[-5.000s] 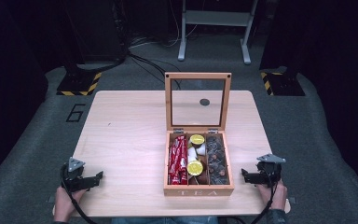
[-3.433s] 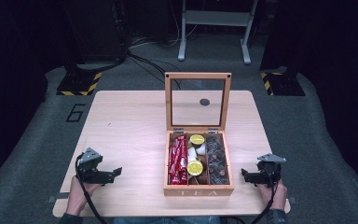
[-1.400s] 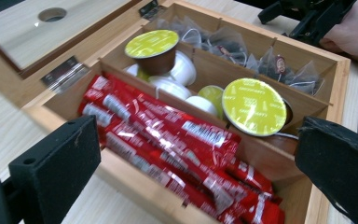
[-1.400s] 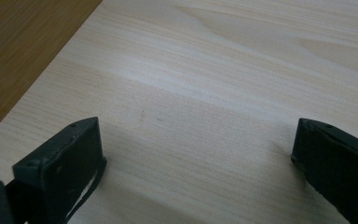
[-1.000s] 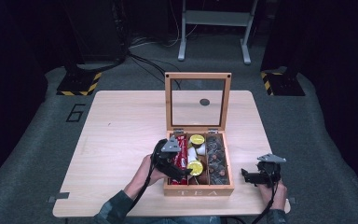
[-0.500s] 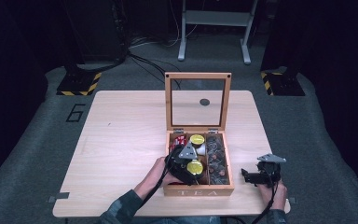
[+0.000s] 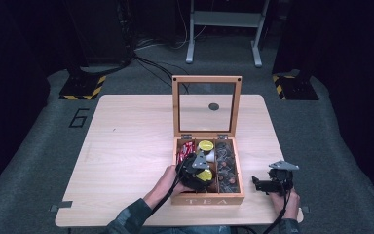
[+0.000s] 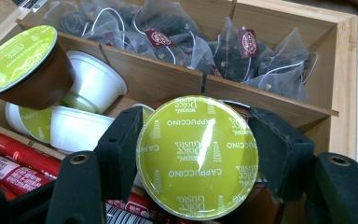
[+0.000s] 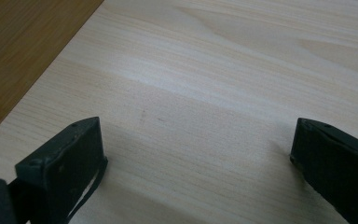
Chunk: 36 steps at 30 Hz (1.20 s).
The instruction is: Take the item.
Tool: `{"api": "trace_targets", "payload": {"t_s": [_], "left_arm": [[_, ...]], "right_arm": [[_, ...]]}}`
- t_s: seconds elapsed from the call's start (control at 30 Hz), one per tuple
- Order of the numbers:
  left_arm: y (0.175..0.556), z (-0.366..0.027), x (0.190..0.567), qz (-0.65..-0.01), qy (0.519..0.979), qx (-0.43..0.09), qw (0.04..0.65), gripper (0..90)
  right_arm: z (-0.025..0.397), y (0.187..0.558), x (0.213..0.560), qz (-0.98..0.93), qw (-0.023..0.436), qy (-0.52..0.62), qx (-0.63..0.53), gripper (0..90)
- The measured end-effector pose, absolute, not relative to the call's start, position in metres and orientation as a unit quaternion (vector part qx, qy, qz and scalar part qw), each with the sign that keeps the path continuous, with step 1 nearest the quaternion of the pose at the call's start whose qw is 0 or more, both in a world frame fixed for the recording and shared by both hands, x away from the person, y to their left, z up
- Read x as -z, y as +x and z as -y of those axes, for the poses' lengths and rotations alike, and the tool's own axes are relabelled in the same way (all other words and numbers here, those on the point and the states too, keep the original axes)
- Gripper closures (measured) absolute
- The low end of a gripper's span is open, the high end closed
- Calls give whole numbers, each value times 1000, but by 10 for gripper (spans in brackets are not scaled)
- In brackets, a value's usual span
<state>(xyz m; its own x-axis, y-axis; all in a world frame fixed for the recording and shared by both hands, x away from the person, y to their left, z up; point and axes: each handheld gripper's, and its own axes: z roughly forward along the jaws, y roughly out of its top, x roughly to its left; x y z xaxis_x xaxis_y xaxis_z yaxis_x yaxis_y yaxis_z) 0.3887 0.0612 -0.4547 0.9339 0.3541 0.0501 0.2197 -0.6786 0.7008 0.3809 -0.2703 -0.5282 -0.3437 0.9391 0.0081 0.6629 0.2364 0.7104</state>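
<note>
An open wooden tea box [image 7: 207, 200] stands at the table's front middle. My left gripper [image 7: 197, 170] reaches into its middle compartment. In the left gripper view the gripper [image 8: 198, 156] has its jaws pressed against both sides of a green-lidded cappuccino capsule [image 8: 198, 158], whose lid tilts toward the camera. That capsule's yellow-green lid [image 7: 205, 176] peeks out beside the gripper in the high view. My right gripper [image 7: 259, 184] rests on the table to the right of the box, and its jaws [image 9: 196, 149] stand wide apart over bare wood.
The box's glass lid [image 7: 207, 81] stands upright behind it. Red sachets [image 8: 9, 163] fill the left compartment, more capsules [image 8: 18, 65] lie in the middle one, and tea bags [image 8: 223, 51] fill the right one. The tabletop [image 7: 126, 146] stretches to the left.
My left gripper came from the table's front left corner to the box and went down into the middle compartment, around the capsule. The right gripper has stayed put.
</note>
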Motion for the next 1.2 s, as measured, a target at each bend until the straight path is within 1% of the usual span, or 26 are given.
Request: {"api": "trace_targets", "payload": {"t_s": [0.57, 1.2], "left_arm": [[385, -72, 444, -161, 900, -92, 396, 380], [383, -96, 428, -176, 885, -104, 419, 380]], "right_arm": [[270, 381, 528, -756, 217, 530, -318, 20], [271, 381, 528, -756, 218, 529, -318, 19]]}}
